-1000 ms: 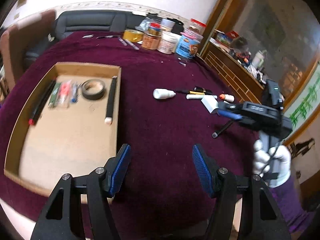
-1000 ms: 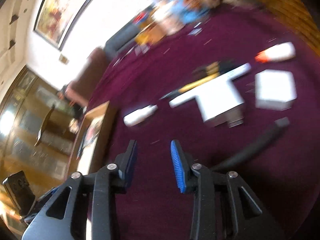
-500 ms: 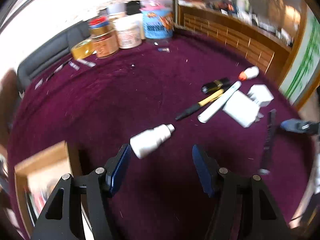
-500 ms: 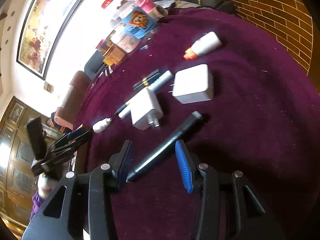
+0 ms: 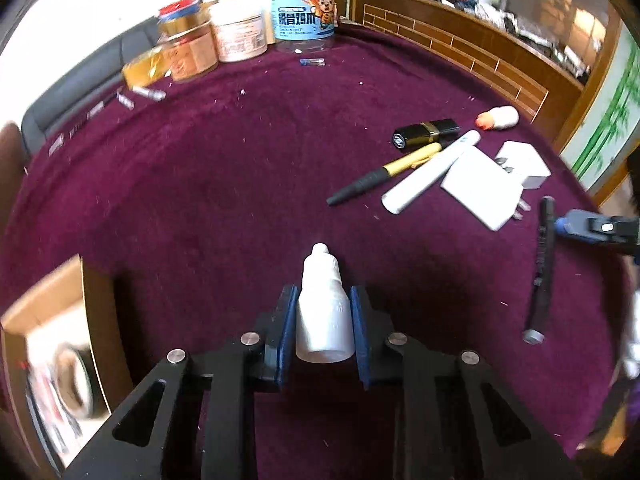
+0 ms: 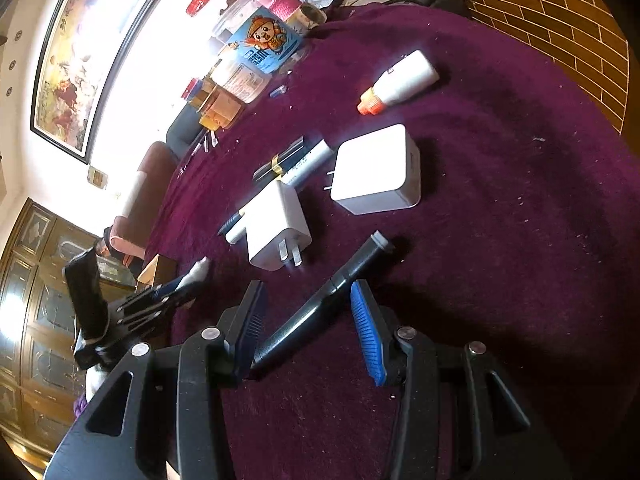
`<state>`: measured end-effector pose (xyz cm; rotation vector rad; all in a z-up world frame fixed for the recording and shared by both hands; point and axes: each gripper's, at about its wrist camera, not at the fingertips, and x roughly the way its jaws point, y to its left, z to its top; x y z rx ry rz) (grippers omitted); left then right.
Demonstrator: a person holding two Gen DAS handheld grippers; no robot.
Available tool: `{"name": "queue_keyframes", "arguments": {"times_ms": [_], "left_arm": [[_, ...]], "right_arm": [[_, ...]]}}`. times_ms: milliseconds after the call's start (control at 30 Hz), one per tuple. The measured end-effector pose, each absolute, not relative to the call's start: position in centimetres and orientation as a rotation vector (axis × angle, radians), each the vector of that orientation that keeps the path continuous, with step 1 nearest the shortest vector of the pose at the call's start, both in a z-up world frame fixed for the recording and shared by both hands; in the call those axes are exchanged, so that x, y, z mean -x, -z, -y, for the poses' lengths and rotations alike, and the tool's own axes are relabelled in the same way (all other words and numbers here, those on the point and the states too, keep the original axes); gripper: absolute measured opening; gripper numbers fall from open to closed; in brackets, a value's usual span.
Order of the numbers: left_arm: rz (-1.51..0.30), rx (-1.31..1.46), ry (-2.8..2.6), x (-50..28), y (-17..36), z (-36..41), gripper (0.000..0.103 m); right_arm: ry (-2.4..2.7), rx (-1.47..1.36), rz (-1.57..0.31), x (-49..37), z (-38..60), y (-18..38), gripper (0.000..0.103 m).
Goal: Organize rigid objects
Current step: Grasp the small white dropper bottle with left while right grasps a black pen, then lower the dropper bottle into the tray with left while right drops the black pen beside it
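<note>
Maroon cloth [image 5: 224, 184] covers the table beside brick-patterned wall [image 6: 560, 12].

The left gripper [image 5: 323, 330] swung away from the cardboard box [image 5: 44, 320] to the white dropper bottle [image 5: 325, 312], and its jaws were closing on it. The right gripper [image 6: 306, 326] came down astride the black pen [image 6: 320, 304].

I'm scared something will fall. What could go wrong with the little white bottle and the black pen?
The left tongs are closing on the white bottle near its base, so it might tip or squirt out. The black pen lies slanted between the open right tongs, so it could twist or roll when pinched.
</note>
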<state>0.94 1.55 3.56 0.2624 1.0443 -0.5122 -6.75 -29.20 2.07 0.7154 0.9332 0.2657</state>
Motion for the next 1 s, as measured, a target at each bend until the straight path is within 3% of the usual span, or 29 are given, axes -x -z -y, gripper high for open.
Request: {"name": "queue_keyframes", "arguments": {"times_ms": [367, 467, 533, 567, 733, 867, 1000], "left_arm": [[-1.066, -0.158, 0.472, 2.6, -3.1, -2.2, 0.022], [-1.039, -0.158, 0.461, 2.7, -2.7, -1.5, 0.030], [-1.016, -0.179, 0.444, 3.1, -2.6, -1.1, 0.030], [-1.009, -0.177, 0.442, 3.4, -2.6, -1.1, 0.022], [-1.011, -0.012, 0.487, 5.4, -3.3, -3.9, 0.022], [-0.977, 0.119, 0.519, 7.7, -4.6, -6.6, 0.022], [-0.943, 0.235, 0.535, 10.0, -6.0, -9.6, 0.022]], "right_arm": [[-0.185, -0.576, -0.952, 8.5, 27.2, -3.2, 0.042], [-0.182, -0.554, -0.975, 8.0, 25.5, -2.9, 0.042], [-0.163, -0.520, -0.994, 7.6, 24.1, -2.7, 0.043], [-0.146, -0.490, -0.986, 7.5, 23.4, -2.7, 0.043], [-0.043, -0.280, -0.961, 6.9, 20.3, -3.0, 0.043], [0.038, -0.155, -0.957, 6.8, 19.0, -3.0, 0.020], [0.009, -0.260, -0.955, 8.2, 20.5, -3.2, 0.014]]}}
